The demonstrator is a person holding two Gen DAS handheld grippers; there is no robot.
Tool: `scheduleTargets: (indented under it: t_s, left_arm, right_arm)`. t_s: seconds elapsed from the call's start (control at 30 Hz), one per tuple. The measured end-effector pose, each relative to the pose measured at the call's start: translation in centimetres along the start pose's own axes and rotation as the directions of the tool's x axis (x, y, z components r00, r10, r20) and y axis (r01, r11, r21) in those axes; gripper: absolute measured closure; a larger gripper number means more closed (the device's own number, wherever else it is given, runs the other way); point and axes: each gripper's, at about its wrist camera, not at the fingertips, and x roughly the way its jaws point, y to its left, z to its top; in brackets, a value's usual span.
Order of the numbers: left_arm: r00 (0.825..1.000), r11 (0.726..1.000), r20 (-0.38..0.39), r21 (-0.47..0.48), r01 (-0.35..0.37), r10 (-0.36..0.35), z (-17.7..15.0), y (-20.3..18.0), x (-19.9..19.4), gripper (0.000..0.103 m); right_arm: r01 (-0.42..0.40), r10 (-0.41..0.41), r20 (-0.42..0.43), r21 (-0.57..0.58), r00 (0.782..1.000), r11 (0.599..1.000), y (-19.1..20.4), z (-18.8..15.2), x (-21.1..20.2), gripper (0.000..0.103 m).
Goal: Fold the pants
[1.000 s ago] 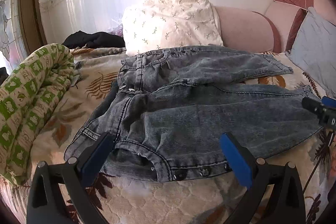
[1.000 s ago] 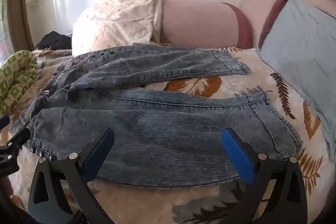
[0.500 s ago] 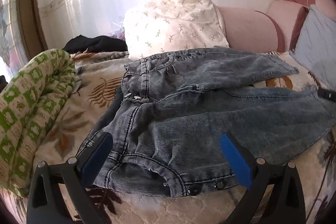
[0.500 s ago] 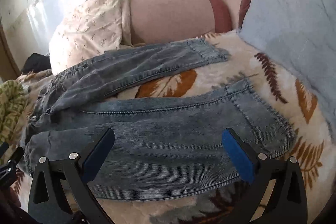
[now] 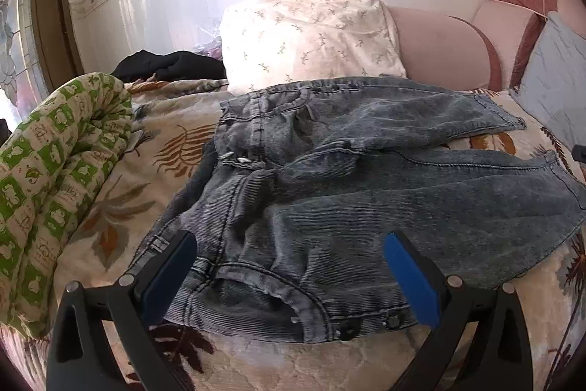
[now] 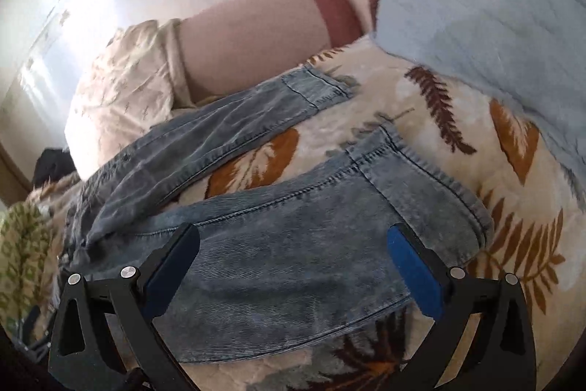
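Grey-blue jeans (image 5: 366, 200) lie spread flat on a leaf-patterned bedspread (image 5: 121, 193), waist to the left, two legs running right. My left gripper (image 5: 289, 262) is open and empty, low over the near waistband (image 5: 329, 310). In the right wrist view the jeans (image 6: 285, 244) show both legs apart, with the near leg's hem (image 6: 432, 185) and the far leg's hem (image 6: 315, 87). My right gripper (image 6: 293, 259) is open and empty, tilted, over the near leg close to its hem.
A rolled green-patterned quilt (image 5: 47, 178) lies at the left. A cream floral pillow (image 5: 311, 32), dark clothing (image 5: 168, 65) and a pink padded headboard (image 5: 439, 50) stand behind. A pale blue pillow (image 6: 487, 6) lies to the right of the hems.
Both grippers have moved closer to the jeans. The right gripper has shifted toward the near leg's hem and tilted. Both stay open and empty.
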Motion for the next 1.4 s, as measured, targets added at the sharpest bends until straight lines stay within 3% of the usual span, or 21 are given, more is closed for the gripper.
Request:
scheduleTargets:
  t_s: [0.23, 0.43, 0.57, 0.87, 1.4]
  left_arm:
    - [0.998, 0.991, 0.006, -0.123, -0.059, 0.060, 0.8, 4.3, -0.1, 0.000]
    - [0.984, 0.947, -0.022, -0.268, -0.177, 0.178, 0.7, 9.2, 0.2, 0.000]
    - [0.981, 0.924, -0.052, -0.327, -0.195, 0.189, -0.1, 10.5, 0.4, 0.000]
    - [0.981, 0.953, -0.059, -0.233, -0.194, 0.186, 0.3, 8.3, 1.7, 0.000]
    - [0.986, 0.978, -0.041, -0.132, -0.163, 0.159, 0.4, 5.8, 1.6, 0.000]
  right_arm:
    - [-0.013, 0.017, -0.040, 0.080, 0.999, 0.997, -2.0, 0.2, 0.0, 0.000]
    - [0.003, 0.005, -0.035, 0.221, 0.999, 0.975, -5.8, 0.9, -0.3, 0.000]
    - [-0.008, 0.033, -0.075, 0.302, 0.997, 0.953, -7.0, 0.5, 0.2, 0.000]
    - [-0.009, 0.028, -0.097, 0.199, 0.995, 0.980, -4.8, 0.4, 0.9, 0.000]
    - [-0.010, 0.021, -0.125, 0.093, 0.992, 0.996, -2.2, 0.0, 1.8, 0.000]
